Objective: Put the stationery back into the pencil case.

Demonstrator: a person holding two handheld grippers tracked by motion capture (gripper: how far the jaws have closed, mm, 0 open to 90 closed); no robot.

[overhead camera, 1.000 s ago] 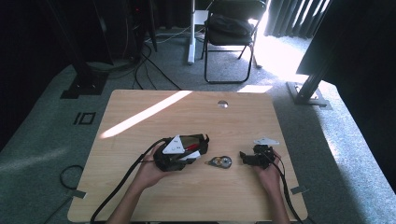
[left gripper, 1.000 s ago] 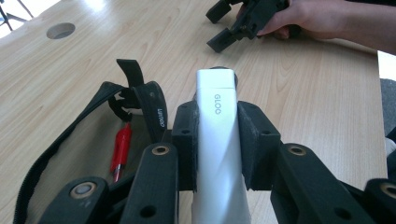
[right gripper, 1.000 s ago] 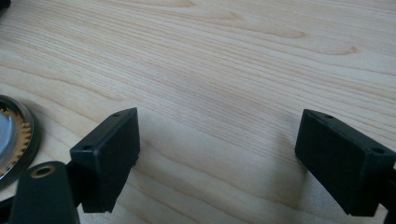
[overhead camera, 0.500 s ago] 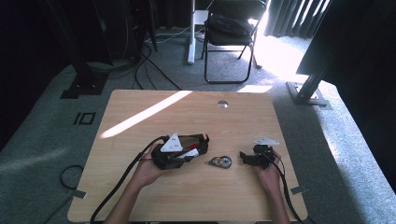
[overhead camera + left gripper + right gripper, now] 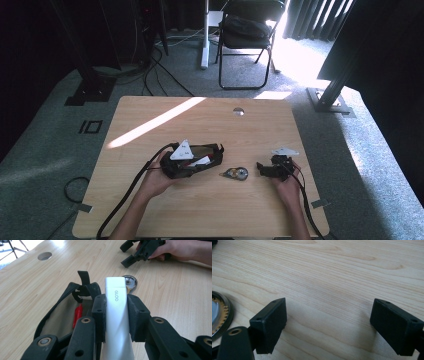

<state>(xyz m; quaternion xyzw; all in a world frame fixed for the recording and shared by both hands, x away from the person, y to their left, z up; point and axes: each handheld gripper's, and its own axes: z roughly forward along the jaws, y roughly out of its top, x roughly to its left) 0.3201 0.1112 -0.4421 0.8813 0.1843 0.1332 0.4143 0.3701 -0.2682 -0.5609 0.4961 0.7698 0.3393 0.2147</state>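
A white glue stick (image 5: 115,315) marked "GLOO" sits clamped between the pads of the left gripper (image 5: 116,317), poised over an open black pencil case (image 5: 65,312) with a red item (image 5: 78,313) inside, on a wooden table (image 5: 210,120). Just beyond lies a round tape dispenser (image 5: 236,173); farther right, the right gripper (image 5: 328,325) rests with jaws spread wide, holding nothing.
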